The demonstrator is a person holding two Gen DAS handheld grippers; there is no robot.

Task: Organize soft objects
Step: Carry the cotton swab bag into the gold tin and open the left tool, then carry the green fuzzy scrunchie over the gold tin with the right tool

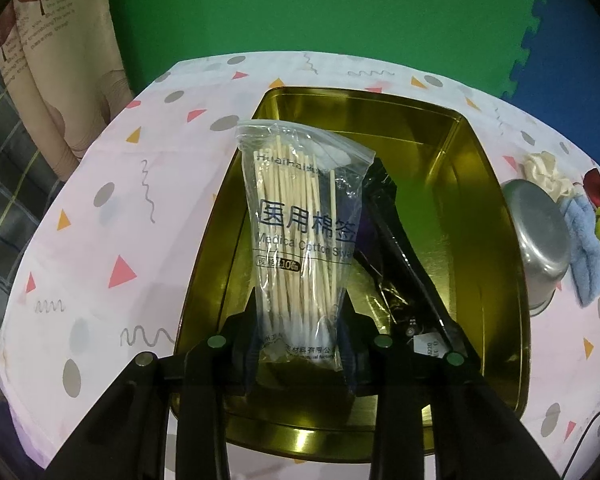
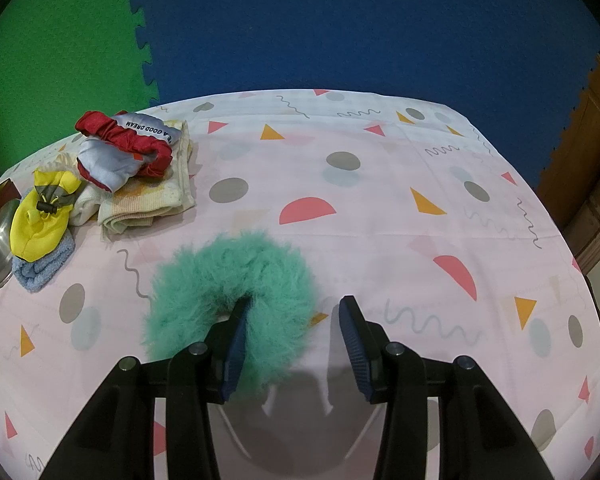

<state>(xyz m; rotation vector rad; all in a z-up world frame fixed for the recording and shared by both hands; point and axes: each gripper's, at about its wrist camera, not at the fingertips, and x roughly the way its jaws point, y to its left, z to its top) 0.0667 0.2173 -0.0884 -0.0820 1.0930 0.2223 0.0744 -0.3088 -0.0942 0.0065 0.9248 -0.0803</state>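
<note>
over the gold tin (image 1: 496, 208) i have the bag of cotton swabs (image 1: 304, 224) pinched at its bottom end by my left gripper (image 1: 302, 344), jaws narrow. my right gripper (image 2: 290, 344) stands half open, holding nothing, one finger in the green fluffy scrunchie (image 2: 228, 280) on the tablecloth (image 2: 380, 216). i worry the slick bag could slip out crooked and catch the rim.

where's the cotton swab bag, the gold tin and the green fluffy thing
cotton swab bag (image 1: 300, 216): left wrist view, on the printed front.
gold tin (image 1: 432, 152): left wrist view, on the bare inner far wall.
green fluffy thing (image 2: 236, 276): right wrist view, on the top of its fur arc.
</note>
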